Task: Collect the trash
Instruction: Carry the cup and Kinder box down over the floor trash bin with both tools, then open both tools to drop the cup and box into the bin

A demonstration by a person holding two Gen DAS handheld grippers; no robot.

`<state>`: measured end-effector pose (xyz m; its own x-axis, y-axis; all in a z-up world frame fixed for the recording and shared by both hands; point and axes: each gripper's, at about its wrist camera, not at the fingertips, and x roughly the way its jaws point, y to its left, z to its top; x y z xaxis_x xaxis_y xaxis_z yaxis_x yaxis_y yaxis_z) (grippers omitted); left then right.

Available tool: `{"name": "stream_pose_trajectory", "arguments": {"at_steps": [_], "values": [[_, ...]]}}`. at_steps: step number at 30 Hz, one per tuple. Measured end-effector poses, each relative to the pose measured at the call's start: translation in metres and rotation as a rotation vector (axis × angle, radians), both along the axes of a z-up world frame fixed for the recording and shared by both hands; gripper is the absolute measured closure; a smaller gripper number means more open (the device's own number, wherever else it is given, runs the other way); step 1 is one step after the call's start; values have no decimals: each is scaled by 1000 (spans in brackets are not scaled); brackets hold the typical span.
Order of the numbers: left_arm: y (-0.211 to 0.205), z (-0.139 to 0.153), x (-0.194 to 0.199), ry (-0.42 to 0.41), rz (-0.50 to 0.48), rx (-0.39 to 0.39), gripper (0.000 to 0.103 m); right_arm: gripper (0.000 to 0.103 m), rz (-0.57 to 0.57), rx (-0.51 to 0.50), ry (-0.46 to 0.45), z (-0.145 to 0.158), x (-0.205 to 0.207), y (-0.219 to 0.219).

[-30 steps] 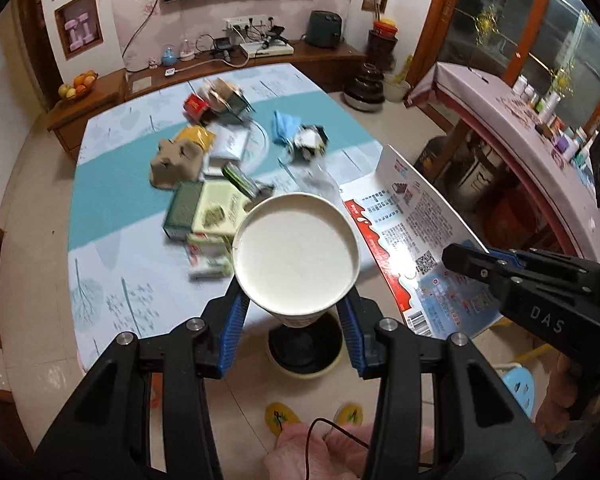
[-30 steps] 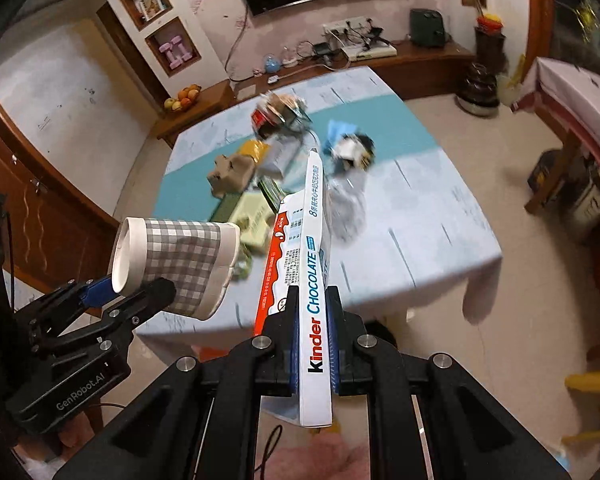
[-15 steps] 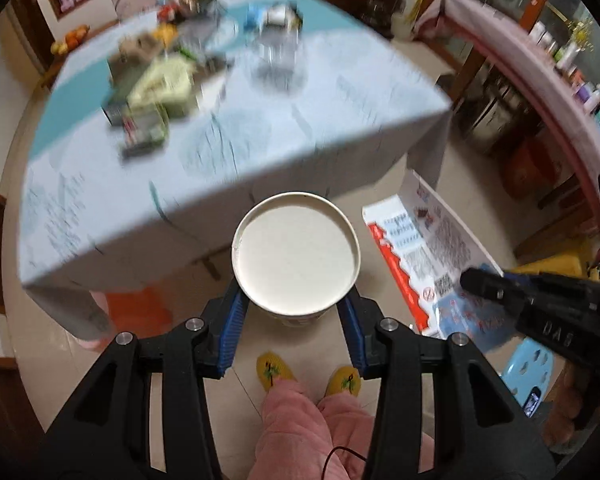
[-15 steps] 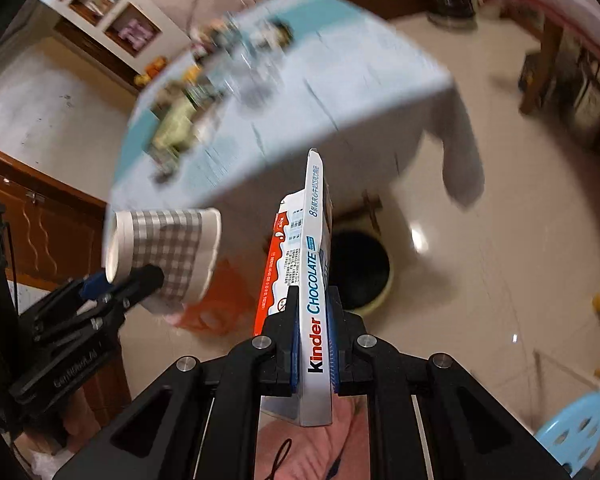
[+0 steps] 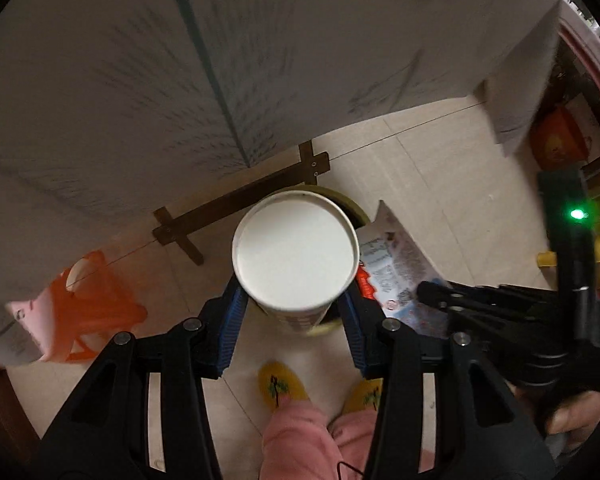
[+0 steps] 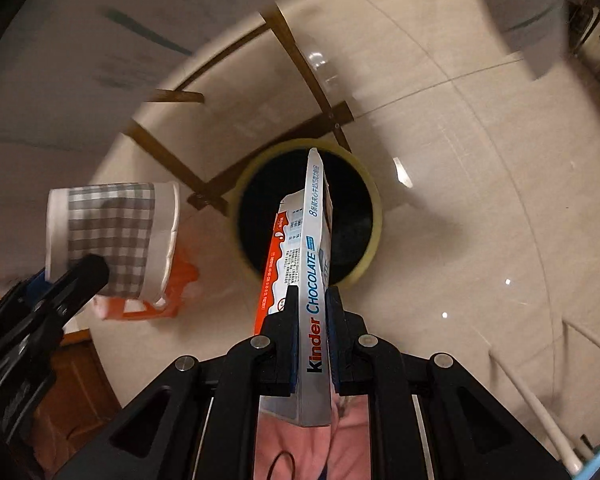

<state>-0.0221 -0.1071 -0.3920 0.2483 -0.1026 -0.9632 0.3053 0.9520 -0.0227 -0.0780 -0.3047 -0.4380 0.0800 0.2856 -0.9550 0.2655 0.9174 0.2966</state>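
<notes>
Left wrist view, left to right: an orange plastic stool (image 5: 96, 300) stands on the tile floor under the edge of the tablecloth (image 5: 180, 60). My left gripper (image 5: 295, 312) is clamped on a paper cup (image 5: 295, 254), blue pads pressing its sides, the cup's white base facing the camera. Behind the cup shows the rim of a round trash bin (image 5: 356, 212). To the right, my right gripper (image 5: 432, 292) holds the Kinder Chocolate box (image 5: 396, 264) just beside the cup.

Right wrist view, left to right: the left gripper (image 6: 80, 276) grips the checked cup (image 6: 112, 238), which lies on its side in the air, left of the bin and apart from it. At centre, my right gripper (image 6: 312, 300) is closed tight on the flattened box (image 6: 314, 272), held edge-on. The box tip points over the dark mouth of the yellow-rimmed bin (image 6: 374, 248), which stands on the floor beside the table's wooden crossbars (image 6: 300, 60).
</notes>
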Motion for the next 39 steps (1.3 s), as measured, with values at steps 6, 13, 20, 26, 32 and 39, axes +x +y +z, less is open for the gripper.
{"name": "stream_pose_trajectory", "arguments": {"at_steps": [6,13,20,26,32,39], "values": [[3,-58,27,-13,-13,13,44,66,51,-92,-71,-57,31,18],[8,-84,31,-39,-21,37,43,61,48,-90,-120,-72,64,25],[5,-54,8,-48,-29,39,43,61,3,-69,-129,-33,55,20],[10,7,-20,-29,-20,33,43,62,-20,-71,-114,32,37,13],[17,93,-46,-53,-8,24,43,61,-17,-75,-136,127,21,4],[33,215,-63,-133,59,1,43,57,47,-68,-235,257,7,5]]}}
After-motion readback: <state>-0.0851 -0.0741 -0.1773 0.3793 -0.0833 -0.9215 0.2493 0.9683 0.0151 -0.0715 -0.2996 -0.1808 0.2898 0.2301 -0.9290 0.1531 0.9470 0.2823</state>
